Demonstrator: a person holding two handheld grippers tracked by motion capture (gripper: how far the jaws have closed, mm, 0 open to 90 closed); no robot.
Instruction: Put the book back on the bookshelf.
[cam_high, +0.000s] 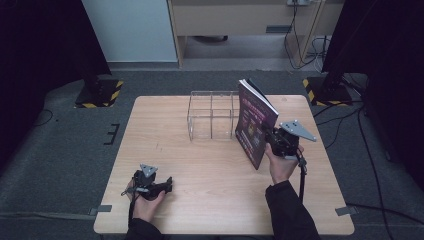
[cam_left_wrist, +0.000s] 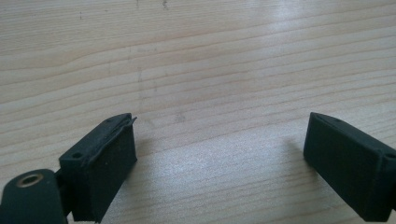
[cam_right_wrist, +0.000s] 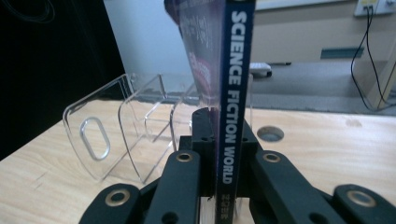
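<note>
A dark purple magazine (cam_high: 254, 122) stands upright on the table, just right of a clear acrylic rack (cam_high: 212, 115). My right gripper (cam_high: 272, 137) is shut on its spine edge. In the right gripper view the blue spine reading "SCIENCE FICTION WORLD" (cam_right_wrist: 231, 93) runs up between the two jaws, and the clear rack (cam_right_wrist: 126, 135) lies to the left behind it. My left gripper (cam_high: 167, 186) rests low near the table's front left, open. In the left gripper view its gripper (cam_left_wrist: 224, 154) has wide-apart jaws over bare wood, with nothing between them.
The wooden table (cam_high: 200, 170) has bare room across its middle and front. A round cable hole (cam_right_wrist: 270, 134) sits in the tabletop behind the magazine. Stands with yellow-black bases (cam_high: 100, 92) flank the far corners, and cables (cam_high: 350, 125) trail on the floor to the right.
</note>
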